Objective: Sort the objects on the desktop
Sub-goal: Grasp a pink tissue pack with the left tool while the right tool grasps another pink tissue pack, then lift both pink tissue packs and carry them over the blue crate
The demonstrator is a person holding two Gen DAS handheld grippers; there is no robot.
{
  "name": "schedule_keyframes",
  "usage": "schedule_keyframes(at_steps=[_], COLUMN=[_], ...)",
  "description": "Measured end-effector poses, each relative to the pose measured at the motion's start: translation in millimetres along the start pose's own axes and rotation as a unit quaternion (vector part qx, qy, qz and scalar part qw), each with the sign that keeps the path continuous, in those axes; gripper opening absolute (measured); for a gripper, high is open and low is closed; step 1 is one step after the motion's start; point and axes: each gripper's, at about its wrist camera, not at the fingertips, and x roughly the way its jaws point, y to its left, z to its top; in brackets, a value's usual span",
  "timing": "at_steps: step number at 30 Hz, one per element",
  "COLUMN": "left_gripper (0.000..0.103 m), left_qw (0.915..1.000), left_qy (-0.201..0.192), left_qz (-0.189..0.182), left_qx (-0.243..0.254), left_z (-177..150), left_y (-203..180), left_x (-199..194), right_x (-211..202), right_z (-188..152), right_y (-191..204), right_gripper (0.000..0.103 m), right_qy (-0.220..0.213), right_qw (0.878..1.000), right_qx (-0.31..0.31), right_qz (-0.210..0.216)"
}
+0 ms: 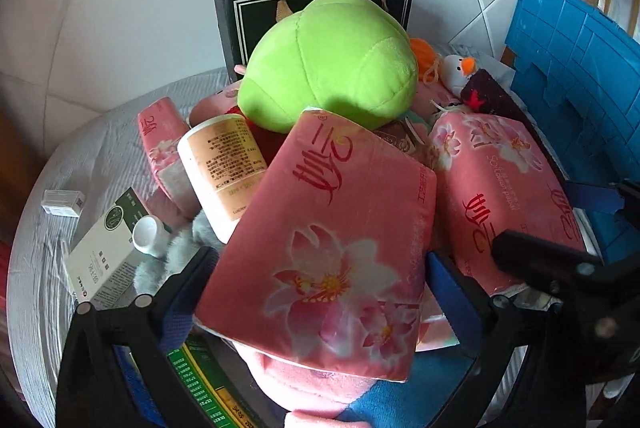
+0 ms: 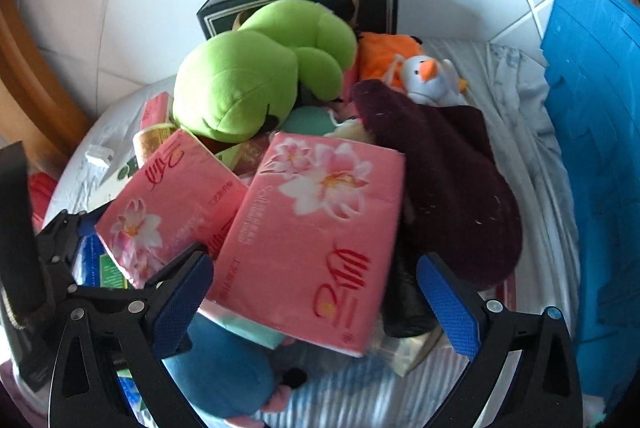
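Note:
My left gripper (image 1: 320, 280) is shut on a pink tissue pack (image 1: 324, 240) with flower print, held tilted above the pile; the same pack shows at the left of the right wrist view (image 2: 160, 204). My right gripper (image 2: 316, 292) is open, its blue pads on either side of a second pink tissue pack (image 2: 316, 228), not pressing it. That pack also shows in the left wrist view (image 1: 496, 188). A green plush toy (image 1: 332, 60) tops the pile. A third pink pack (image 1: 160, 140) lies at the left.
A black box (image 1: 312, 0) stands at the back. A white bottle (image 1: 220, 164), a white-green carton (image 1: 108, 248), a small white box (image 1: 64, 202), a penguin plush (image 2: 432, 80), a dark maroon cloth (image 2: 440, 180) and a blue crate (image 2: 592, 156) crowd the striped surface.

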Motion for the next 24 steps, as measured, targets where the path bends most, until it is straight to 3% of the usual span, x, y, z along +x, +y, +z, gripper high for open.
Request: schedule_keyframes(at_steps=[5, 7, 11, 24], left_gripper=[0.102, 0.098, 0.094, 0.094], left_qw=[0.9998, 0.9999, 0.9998, 0.9967], left_qy=[-0.004, -0.005, -0.009, -0.07], left_qz=[0.017, 0.014, 0.014, 0.031], left_qx=[0.013, 0.004, -0.008, -0.028], left_z=[0, 0, -3, -10], left_y=[-8, -6, -5, -23], left_x=[3, 0, -11, -89], right_x=[26, 28, 12, -56], right_z=[2, 2, 2, -5], right_y=[-1, -6, -12, -23], right_gripper=[0.103, 0.103, 0.095, 0.091], right_qy=[0.041, 0.045, 0.027, -0.048], right_qw=[0.999, 0.999, 0.999, 0.998], right_qx=[0.011, 0.014, 0.014, -0.011], right_qz=[0.008, 0.023, 0.02, 0.037])
